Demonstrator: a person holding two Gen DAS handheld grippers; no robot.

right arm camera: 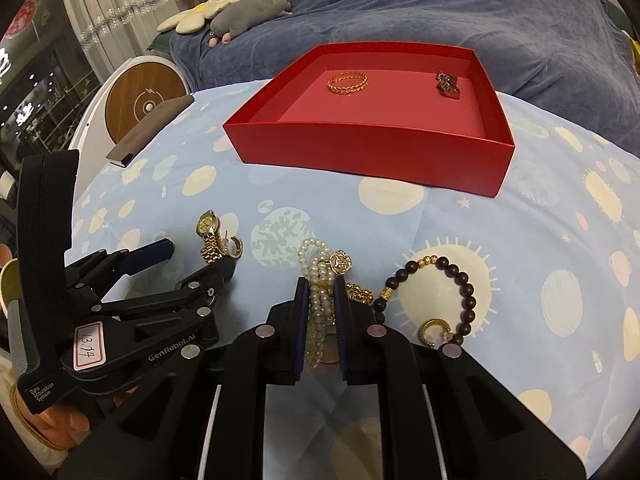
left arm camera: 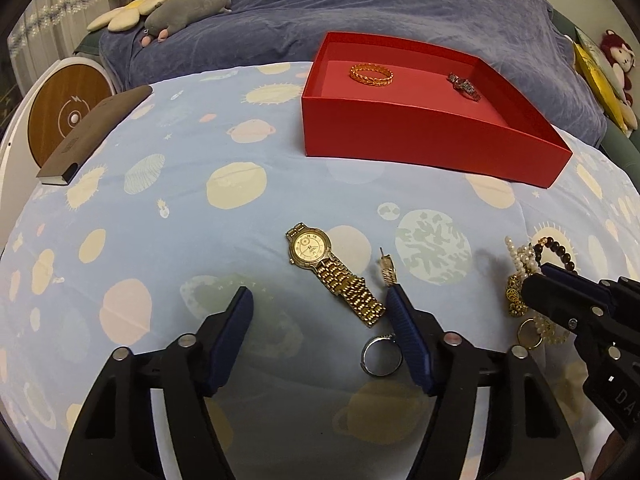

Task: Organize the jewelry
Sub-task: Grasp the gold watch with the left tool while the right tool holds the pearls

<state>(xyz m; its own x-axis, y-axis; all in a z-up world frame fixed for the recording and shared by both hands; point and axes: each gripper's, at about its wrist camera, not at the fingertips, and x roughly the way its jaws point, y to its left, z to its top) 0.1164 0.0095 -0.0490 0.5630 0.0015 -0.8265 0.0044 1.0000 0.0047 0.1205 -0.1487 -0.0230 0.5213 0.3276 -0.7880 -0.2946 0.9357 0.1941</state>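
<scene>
Right gripper [right arm camera: 320, 296] clamped on pearl strand [right arm camera: 316, 276], low on planet-print cloth [right arm camera: 440, 216]. Left gripper [left arm camera: 318, 300] at its 9 o'clock, jaws partly apart, nothing between, tip beside gold watch [left arm camera: 320, 256]. Silver ring [left arm camera: 380, 356] by left gripper. Red box [right arm camera: 372, 152] at 12 o'clock, holding gold bangle [right arm camera: 347, 82]. Dark bead bracelet [right arm camera: 452, 280] at 3 o'clock.
</scene>
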